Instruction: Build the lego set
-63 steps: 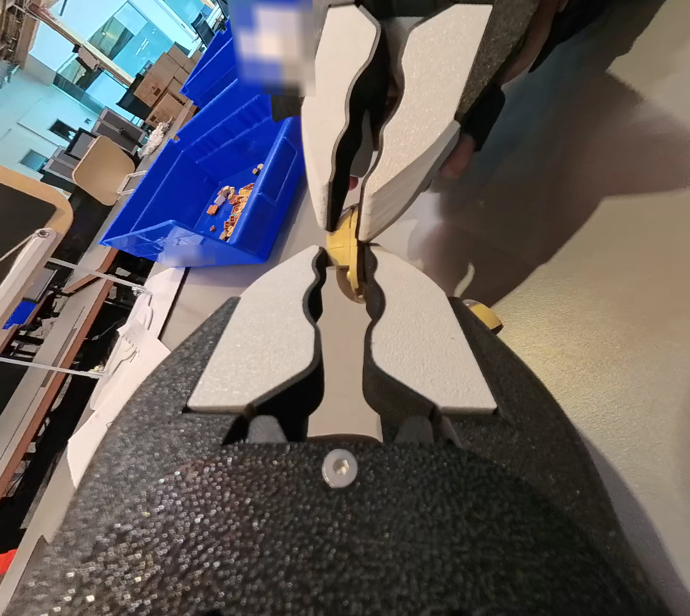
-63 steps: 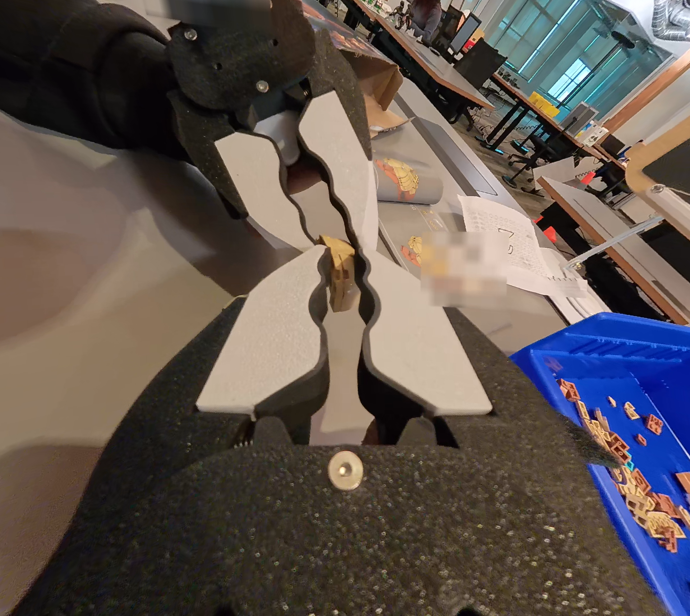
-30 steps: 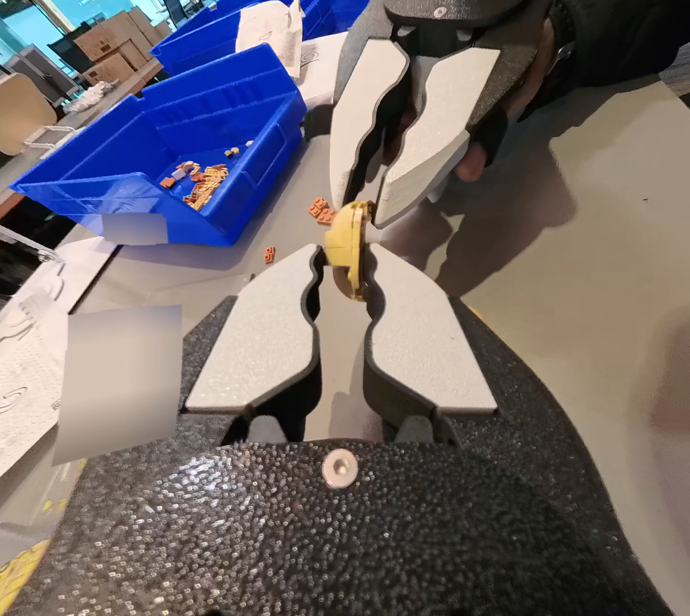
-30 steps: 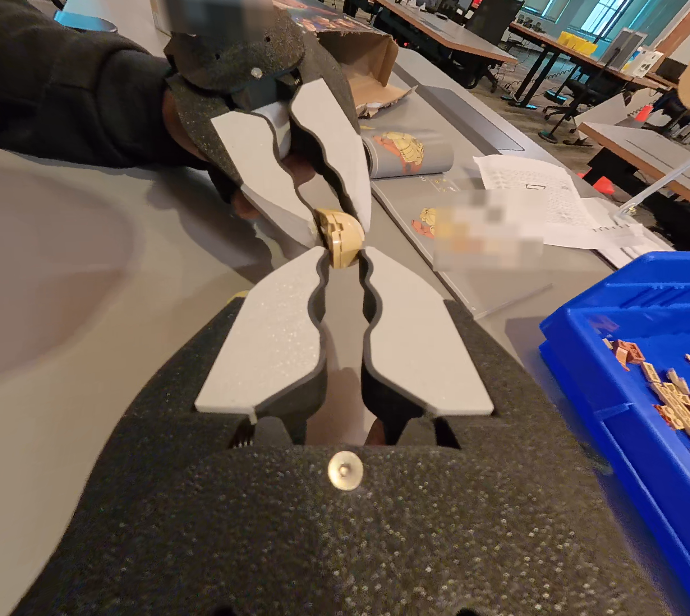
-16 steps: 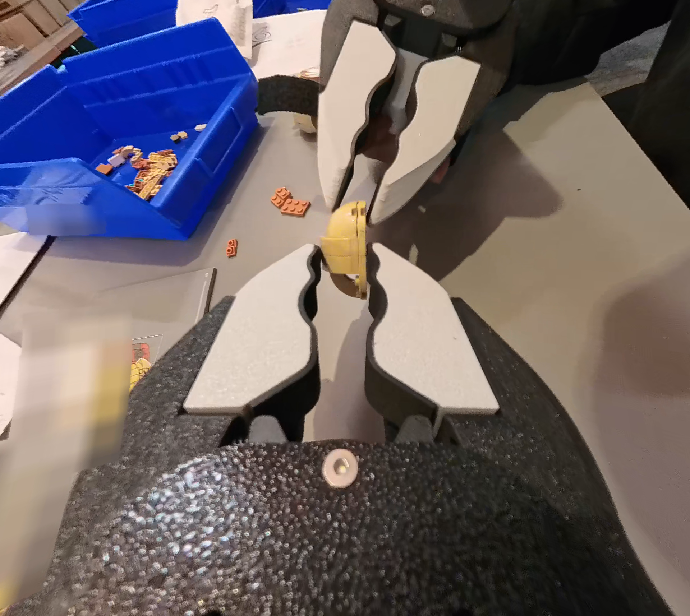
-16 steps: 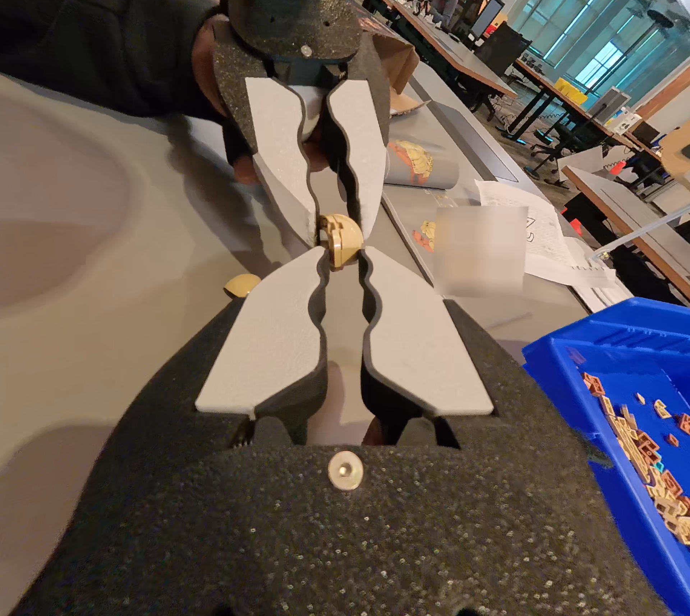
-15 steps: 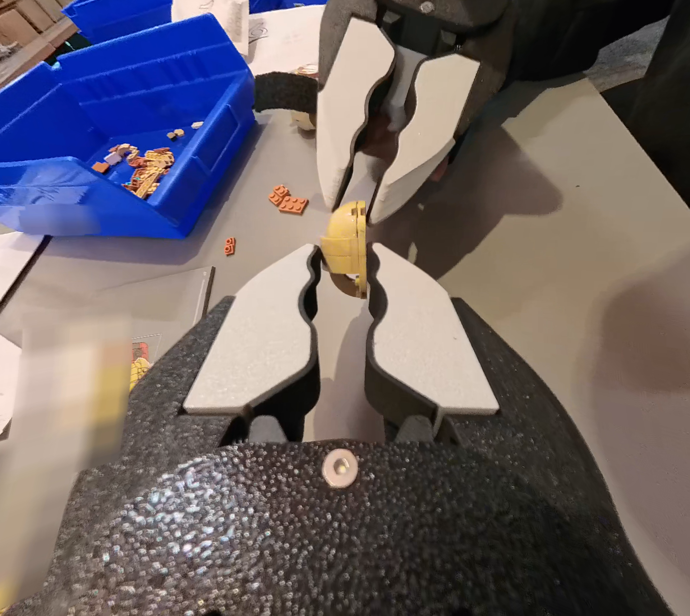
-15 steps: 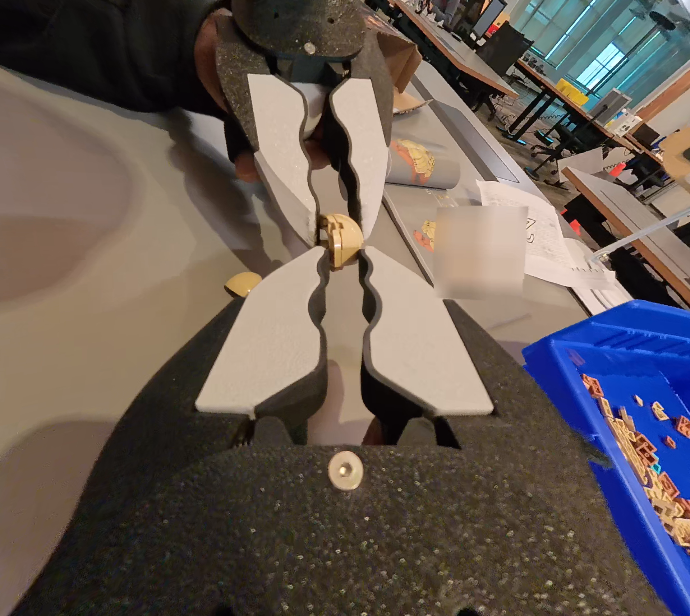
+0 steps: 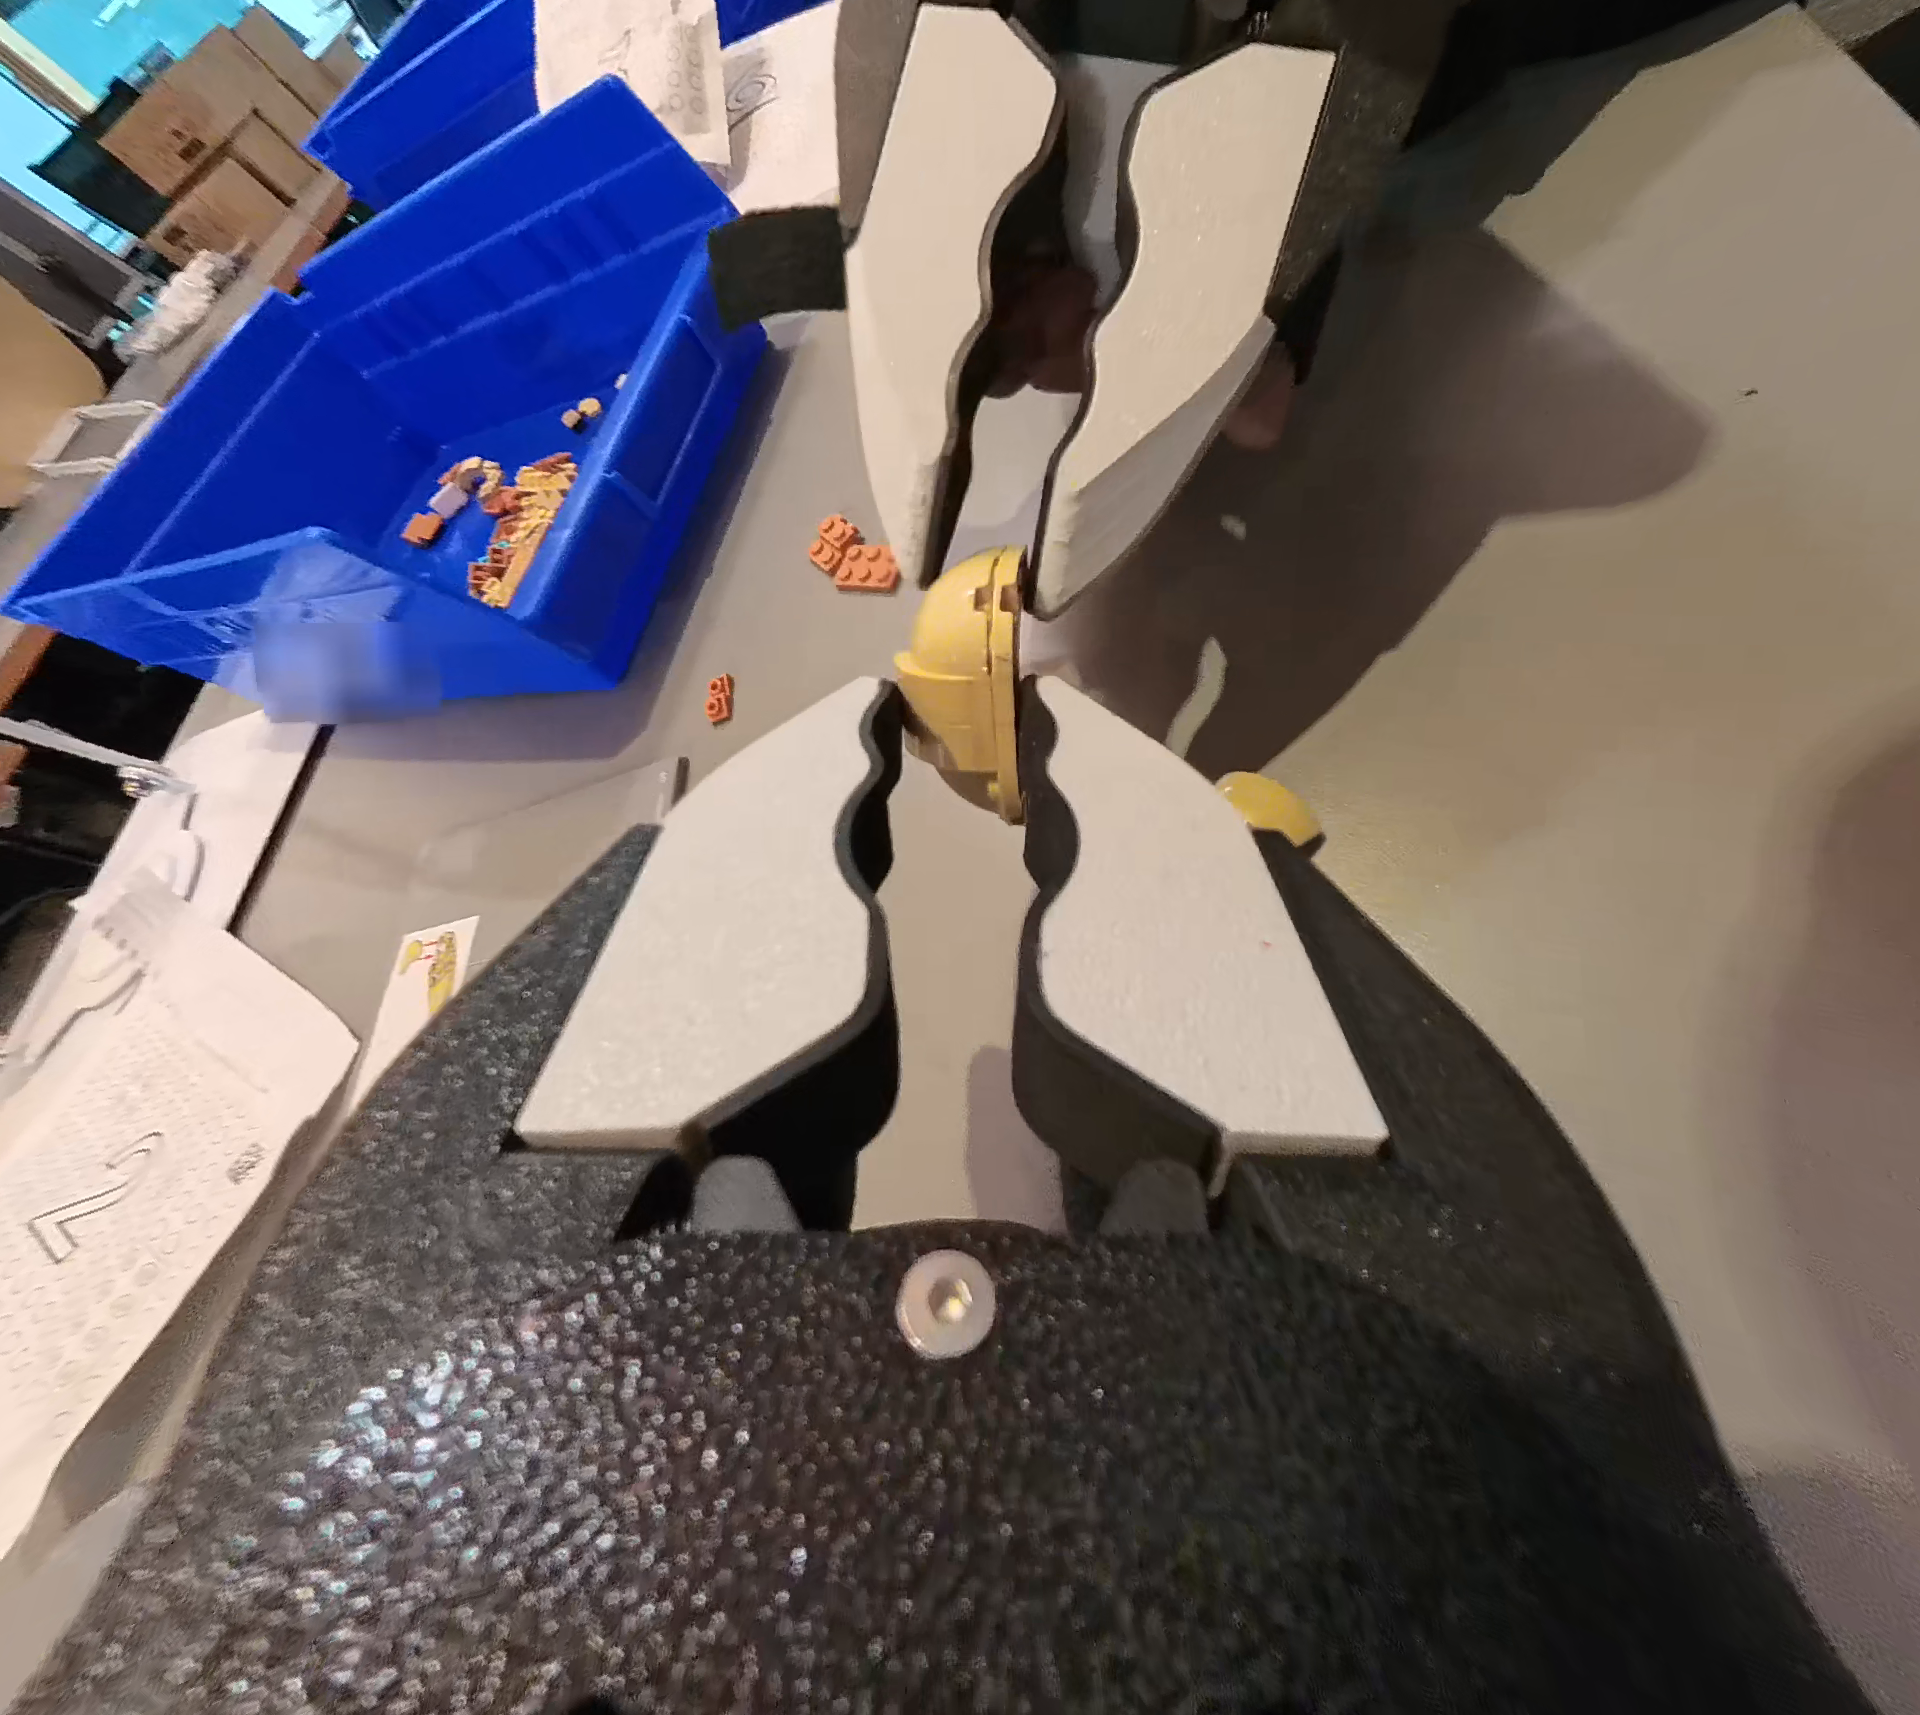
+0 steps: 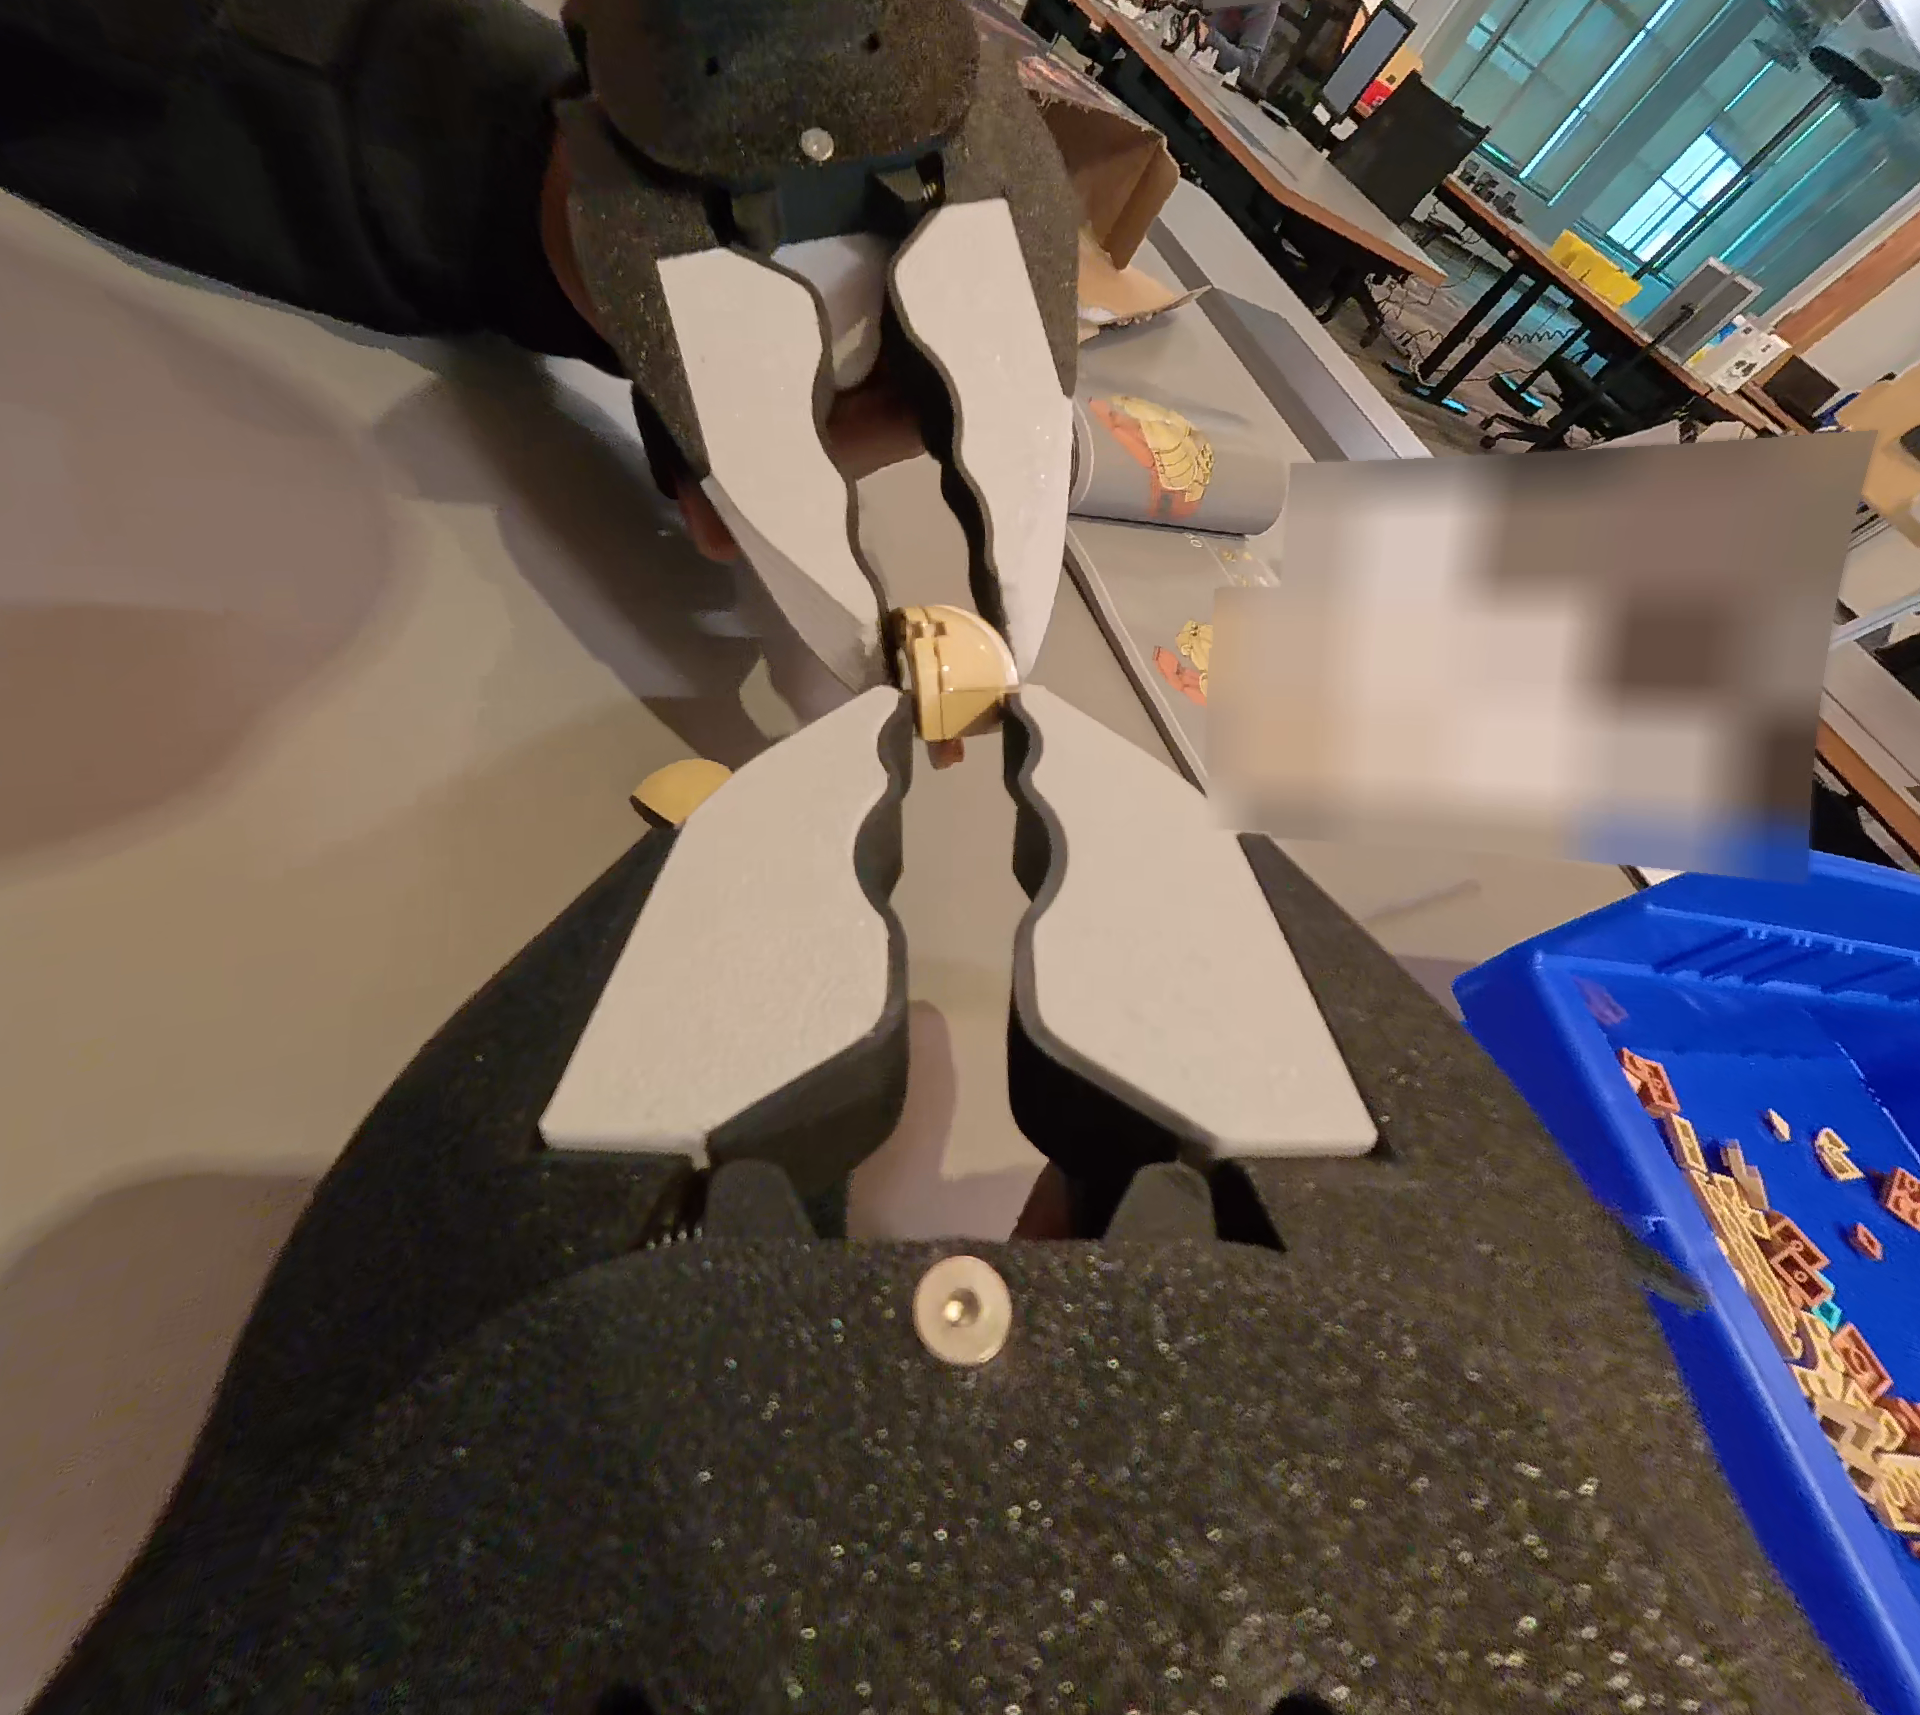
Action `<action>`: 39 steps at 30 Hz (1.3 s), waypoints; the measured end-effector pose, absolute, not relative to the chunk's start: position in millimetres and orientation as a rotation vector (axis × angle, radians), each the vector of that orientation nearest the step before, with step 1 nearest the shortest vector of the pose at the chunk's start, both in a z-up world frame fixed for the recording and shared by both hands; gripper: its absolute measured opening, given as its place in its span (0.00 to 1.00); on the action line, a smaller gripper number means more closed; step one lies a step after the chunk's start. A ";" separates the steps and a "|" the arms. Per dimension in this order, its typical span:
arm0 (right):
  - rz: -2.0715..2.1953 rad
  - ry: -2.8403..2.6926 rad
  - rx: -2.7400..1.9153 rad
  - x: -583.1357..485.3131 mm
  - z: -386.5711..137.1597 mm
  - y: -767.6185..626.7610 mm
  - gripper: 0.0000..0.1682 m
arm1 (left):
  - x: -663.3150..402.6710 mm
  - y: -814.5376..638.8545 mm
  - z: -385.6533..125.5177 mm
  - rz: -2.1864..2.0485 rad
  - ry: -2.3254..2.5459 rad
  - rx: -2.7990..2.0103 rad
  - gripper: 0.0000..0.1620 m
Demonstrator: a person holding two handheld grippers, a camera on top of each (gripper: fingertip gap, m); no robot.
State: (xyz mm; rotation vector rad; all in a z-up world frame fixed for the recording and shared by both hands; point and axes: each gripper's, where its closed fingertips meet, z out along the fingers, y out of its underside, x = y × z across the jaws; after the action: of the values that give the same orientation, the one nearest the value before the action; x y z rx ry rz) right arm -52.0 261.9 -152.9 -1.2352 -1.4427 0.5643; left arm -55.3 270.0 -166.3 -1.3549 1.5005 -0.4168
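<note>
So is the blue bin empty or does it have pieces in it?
Not empty: the blue bin holds a small scatter of brown and tan pieces on its floor.

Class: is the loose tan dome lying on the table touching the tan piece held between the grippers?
Apart. The right wrist view shows the loose dome on the table, with bare table separating it from the held piece.

You were working in an open-plan office or lab space. Long desks [image 10: 1299, 138] ran in rows behind you, with monitors [image 10: 1377, 55], black office chairs [image 10: 1403, 138] and a seated person [image 10: 1236, 24] at one. Tall glass windows [image 10: 1662, 34] lined the far wall. Blue plastic parts bins [image 9: 436, 377] sat on your grey table [image 9: 1610, 730], one holding small loose bricks [image 9: 509, 522]. Cardboard boxes [image 9: 208, 127] were stacked further back. Printed paper sheets [image 9: 114, 1146] and an instruction booklet [image 10: 1174, 460] lay about the tabletop.
</note>
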 end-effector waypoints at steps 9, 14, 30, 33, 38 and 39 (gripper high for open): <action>0.505 -1.489 -1.181 -55.0 -155.9 256.5 0.11 | -50.5 267.9 -173.1 -0.398 1.532 -1.369 0.13; 0.495 -1.486 -1.173 -55.0 -154.9 257.0 0.09 | -50.0 266.9 -172.6 -0.403 1.533 -1.366 0.13; 0.396 -1.553 -1.134 -54.0 -157.7 254.0 0.09 | -47.1 263.3 -176.9 -0.418 1.562 -1.374 0.13; 0.415 -1.541 -1.170 -54.9 -160.2 256.0 0.08 | -48.0 265.8 -179.1 -0.399 1.561 -1.383 0.13; 0.412 -1.534 -1.196 -54.4 -162.0 259.1 0.12 | -49.9 270.1 -181.5 -0.309 1.581 -1.373 0.13; 0.399 -1.538 -1.199 -54.2 -162.3 260.0 0.13 | -50.8 271.4 -183.1 -0.274 1.594 -1.371 0.13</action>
State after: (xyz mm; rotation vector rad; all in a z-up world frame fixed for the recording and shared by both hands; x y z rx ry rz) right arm -54.2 260.0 -162.3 -1.1985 -1.5377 0.3988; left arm -50.8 271.4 -183.1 -1.3711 1.5936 -0.2737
